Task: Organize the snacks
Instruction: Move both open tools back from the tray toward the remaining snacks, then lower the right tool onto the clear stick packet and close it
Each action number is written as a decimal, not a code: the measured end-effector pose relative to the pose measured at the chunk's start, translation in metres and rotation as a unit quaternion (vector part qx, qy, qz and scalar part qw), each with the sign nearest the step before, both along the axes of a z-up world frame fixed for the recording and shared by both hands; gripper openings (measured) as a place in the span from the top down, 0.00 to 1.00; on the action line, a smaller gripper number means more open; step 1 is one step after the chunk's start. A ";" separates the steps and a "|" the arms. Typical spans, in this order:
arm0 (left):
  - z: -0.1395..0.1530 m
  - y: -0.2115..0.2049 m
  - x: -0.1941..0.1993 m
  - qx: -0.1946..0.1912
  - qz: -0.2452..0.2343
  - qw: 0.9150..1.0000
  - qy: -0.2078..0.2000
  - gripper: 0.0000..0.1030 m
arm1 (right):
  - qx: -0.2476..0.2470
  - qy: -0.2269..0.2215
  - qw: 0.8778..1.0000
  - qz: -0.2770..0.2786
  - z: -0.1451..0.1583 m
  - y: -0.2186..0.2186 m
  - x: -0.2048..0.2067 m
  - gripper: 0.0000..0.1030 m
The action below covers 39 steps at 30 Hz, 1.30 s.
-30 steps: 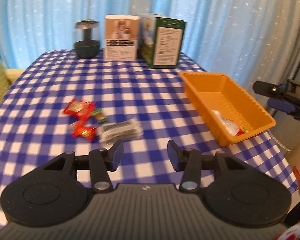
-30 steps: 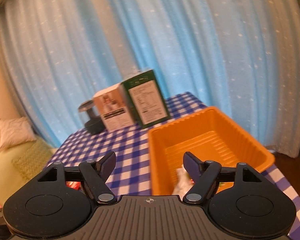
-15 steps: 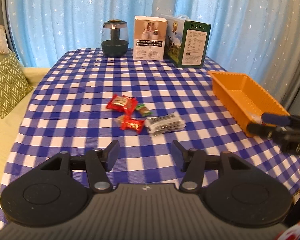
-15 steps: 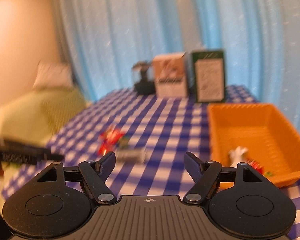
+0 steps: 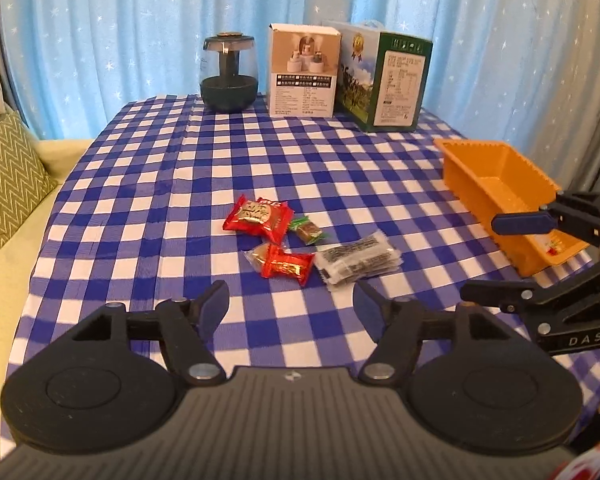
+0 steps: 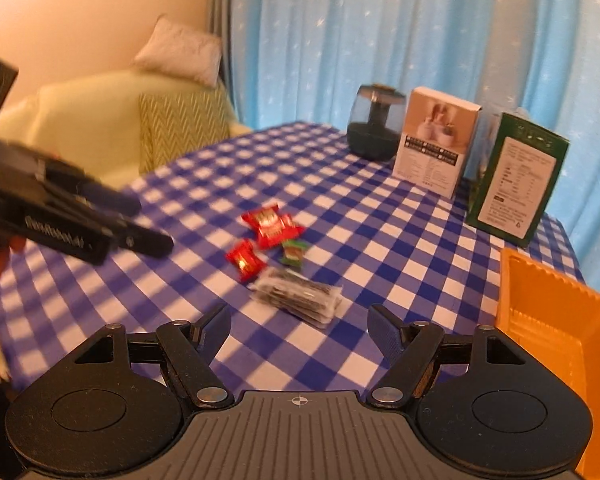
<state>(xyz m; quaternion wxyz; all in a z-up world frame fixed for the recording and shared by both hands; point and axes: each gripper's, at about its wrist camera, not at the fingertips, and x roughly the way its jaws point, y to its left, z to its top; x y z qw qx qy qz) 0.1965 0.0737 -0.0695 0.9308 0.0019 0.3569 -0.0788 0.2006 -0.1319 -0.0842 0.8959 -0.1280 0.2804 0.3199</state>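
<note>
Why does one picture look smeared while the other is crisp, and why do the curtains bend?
Left wrist view: sharp; the red foil snack packets and the orange plastic basket are crisp. Right wrist view: motion blur smears the blue-and-white checked tablecloth and the other black two-finger gripper. Both views: the fisheye lens bows the pale blue starred curtains and darkens the corners.

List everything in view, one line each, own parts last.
tablecloth: one, blue and white check, over the table
red snack packets: two, red, mid-table
green candy: one, green, beside the red ones
clear packet: one, clear with dark contents, nearest the claws
orange bin: one, orange, right edge
boxes: two, beige and green, far edge
jar: one, dark glass, left of the boxes
cushions: green zigzag, left
left claw: opening, empty
right claw: open, empty
</note>
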 end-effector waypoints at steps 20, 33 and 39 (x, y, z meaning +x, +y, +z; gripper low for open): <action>-0.029 0.020 0.044 -0.022 0.016 0.999 0.039 0.31 | -0.130 0.015 0.985 0.115 -0.072 0.068 0.102 0.27; -0.034 0.011 0.048 -0.022 0.014 0.998 0.049 0.31 | -0.017 0.164 0.984 0.071 -0.059 0.034 0.131 0.31; -0.037 0.010 0.050 -0.014 0.016 0.998 0.054 0.31 | -0.017 0.130 0.990 0.059 -0.068 0.045 0.134 0.41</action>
